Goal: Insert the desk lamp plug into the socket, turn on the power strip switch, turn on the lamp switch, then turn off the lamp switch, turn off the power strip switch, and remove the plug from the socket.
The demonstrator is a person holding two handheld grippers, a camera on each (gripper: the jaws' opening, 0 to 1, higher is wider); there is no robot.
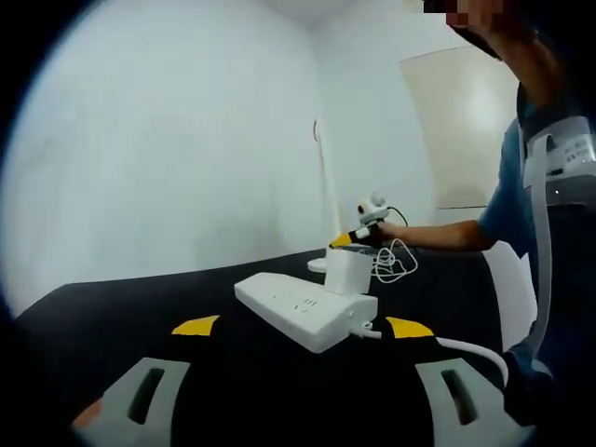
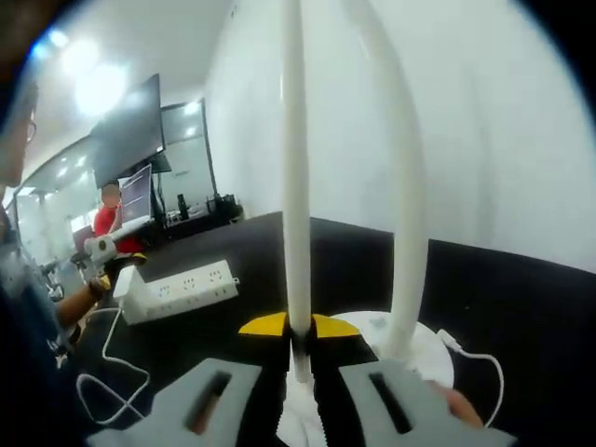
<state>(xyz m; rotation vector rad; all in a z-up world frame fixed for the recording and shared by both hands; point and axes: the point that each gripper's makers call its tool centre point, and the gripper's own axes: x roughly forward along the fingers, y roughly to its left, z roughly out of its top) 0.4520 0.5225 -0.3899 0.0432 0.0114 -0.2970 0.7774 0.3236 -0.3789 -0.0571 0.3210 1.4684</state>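
A white power strip (image 1: 303,312) (image 2: 182,289) lies on the black table, with a white plug block (image 1: 346,270) (image 2: 130,289) standing on one end of it. My left gripper (image 1: 303,326) is open, its yellow-tipped jaws wide apart just short of the strip. The white desk lamp (image 1: 326,186) stands behind the strip. My right gripper (image 2: 300,326) (image 1: 343,240) is down at the lamp's foot, shut on the lamp's thin white bar (image 2: 296,214). A thicker lamp arm (image 2: 400,186) rises from the round base (image 2: 419,358) to the right of it. The left gripper (image 2: 98,250) shows far off beside the strip.
A loose coil of white cable (image 1: 396,261) (image 2: 112,363) lies by the plug. The strip's own cord (image 1: 466,349) runs off to the right. White walls stand close behind the table. A person in red (image 2: 112,219) sits by monitors far off.
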